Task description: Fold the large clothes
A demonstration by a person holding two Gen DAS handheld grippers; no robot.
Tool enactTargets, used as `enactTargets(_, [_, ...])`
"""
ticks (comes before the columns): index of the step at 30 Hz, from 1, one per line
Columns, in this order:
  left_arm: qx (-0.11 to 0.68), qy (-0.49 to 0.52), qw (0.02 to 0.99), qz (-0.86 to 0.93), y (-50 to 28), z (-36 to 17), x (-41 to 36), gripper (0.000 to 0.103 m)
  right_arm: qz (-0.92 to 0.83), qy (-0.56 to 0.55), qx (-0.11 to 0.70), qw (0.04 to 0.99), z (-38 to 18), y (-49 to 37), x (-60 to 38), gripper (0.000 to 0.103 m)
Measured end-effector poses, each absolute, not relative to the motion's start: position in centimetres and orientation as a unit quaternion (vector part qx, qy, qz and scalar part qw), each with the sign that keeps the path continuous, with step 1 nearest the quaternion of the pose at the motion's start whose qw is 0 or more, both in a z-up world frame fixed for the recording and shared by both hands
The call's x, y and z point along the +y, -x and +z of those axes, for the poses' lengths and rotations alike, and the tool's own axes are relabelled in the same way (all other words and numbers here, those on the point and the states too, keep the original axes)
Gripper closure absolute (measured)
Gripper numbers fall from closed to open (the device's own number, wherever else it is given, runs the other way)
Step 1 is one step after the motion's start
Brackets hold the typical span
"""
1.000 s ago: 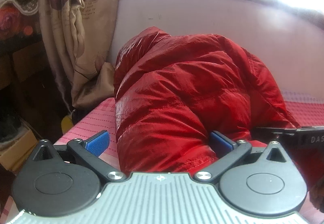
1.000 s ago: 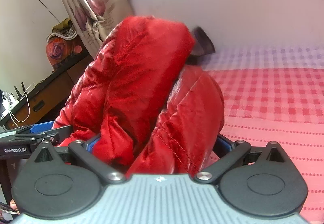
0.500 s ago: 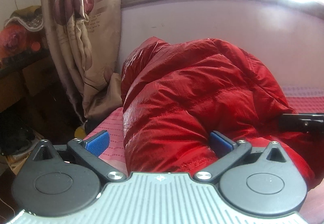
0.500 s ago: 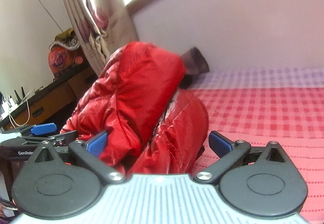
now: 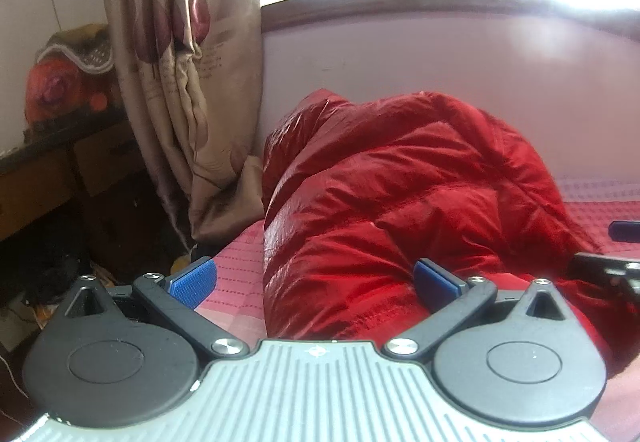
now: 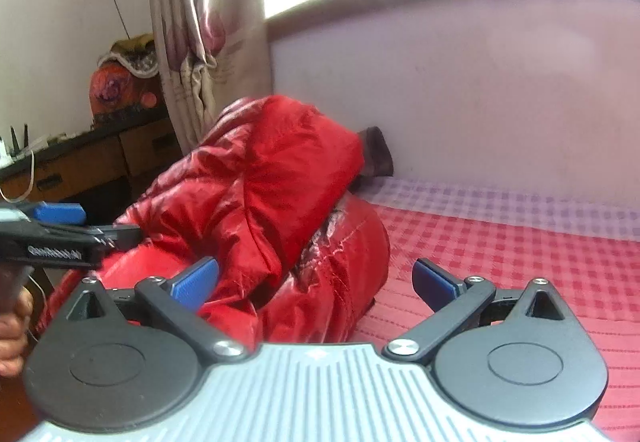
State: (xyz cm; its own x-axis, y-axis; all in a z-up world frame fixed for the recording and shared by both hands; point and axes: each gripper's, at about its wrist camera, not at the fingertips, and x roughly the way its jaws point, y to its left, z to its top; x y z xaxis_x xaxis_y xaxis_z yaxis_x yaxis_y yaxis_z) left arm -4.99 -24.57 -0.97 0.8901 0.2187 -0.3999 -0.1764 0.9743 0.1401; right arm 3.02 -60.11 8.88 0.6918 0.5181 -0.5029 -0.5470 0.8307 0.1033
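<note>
Nearest the lens in each wrist view, a ribbed grey housing and two black discs fill the bottom of the frame. The left gripper (image 5: 314, 282) stands with its blue pads (image 5: 191, 281) spread wide; the hem of the red down jacket (image 5: 400, 210) bulges into the gap from the centre toward the right pad, pinched by neither pad. The right gripper (image 6: 314, 282) is likewise spread, its left pad at the edge of the jacket's folds (image 6: 256, 210) and its right pad over bare bedspread.

The jacket lies bunched in a mound on the red checked bedspread (image 6: 520, 242), toward the bed's left edge. Open bedspread extends across the whole right half of the right wrist view. A narrow strip (image 5: 236, 266) remains at lower centre-left of the left wrist view, where the bed edge drops to a dark floor.

A dark fur-like trim (image 6: 376, 156) shows behind the mound; how it joins the jacket is hidden. A person's hand (image 6: 12, 330) is cut off at the lower left edge.

Beyond stand the pale headboard (image 5: 440, 74), a patterned curtain (image 5: 180, 62) at upper left, and a wooden cabinet (image 6: 88, 166). The window above is overexposed, without detail.
</note>
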Motion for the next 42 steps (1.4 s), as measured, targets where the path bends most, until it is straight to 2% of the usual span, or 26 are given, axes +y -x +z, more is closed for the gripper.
enactTargets(11, [0.188, -0.076, 0.973, 0.112, 6.9, 0.1, -25.3, 0.000, 0.275, 0.038, 0.265, 0.924, 9.7, -2.5, -60.0, 0.000])
enactTargets(21, [0.227, -0.054, 0.967, 0.106, 7.7, 1.1, -26.0, 0.000, 0.232, 0.071, 0.223, 0.944, 12.1, 0.6, -59.8, 0.000])
enactTargets(30, [0.312, -0.003, 0.947, 0.078, 9.6, 1.7, -26.5, 0.000, 0.205, 0.073, 0.267, 0.939, 13.1, 3.9, -59.2, 0.000])
enactTargets(36, [0.395, 0.034, 0.914, 0.082, 9.7, 1.5, -26.1, 0.000, 0.203, 0.076, 0.302, 0.928, 13.5, 5.4, -59.0, 0.000])
enactTargets(42, [0.429, 0.032, 0.898, 0.096, 10.5, 1.3, -26.3, 0.000, 0.218, 0.086, 0.335, 0.912, 13.6, 6.8, -58.4, 0.000])
